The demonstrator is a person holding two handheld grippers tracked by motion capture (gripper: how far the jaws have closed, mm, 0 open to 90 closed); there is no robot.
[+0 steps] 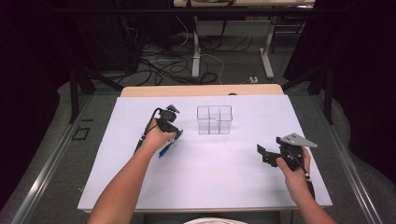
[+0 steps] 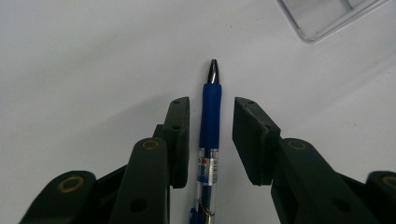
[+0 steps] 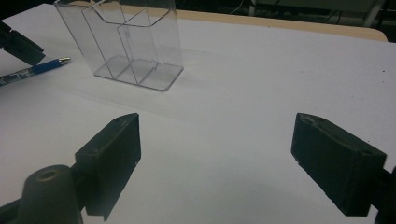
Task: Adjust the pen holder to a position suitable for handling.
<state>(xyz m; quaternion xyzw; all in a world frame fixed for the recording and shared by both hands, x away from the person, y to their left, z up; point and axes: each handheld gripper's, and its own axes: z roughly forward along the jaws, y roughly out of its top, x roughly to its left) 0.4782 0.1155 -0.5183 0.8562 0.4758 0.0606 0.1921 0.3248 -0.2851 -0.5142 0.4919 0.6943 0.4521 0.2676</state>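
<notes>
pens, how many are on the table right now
1. A blue pen lies on the white table, left of the clear organizer, between the open left tongs. The organizer's compartments look empty.

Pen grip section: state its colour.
Blue, on the pen; clearest in the left gripper view.

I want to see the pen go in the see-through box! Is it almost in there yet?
Not yet. The clear box stands empty on the white table. The blue pen lies flat on the table, and the left gripper has its open jaws on either side of it, not squeezing. The right gripper waits open. Grabbing, lifting and dropping the pen in probably come next.
</notes>
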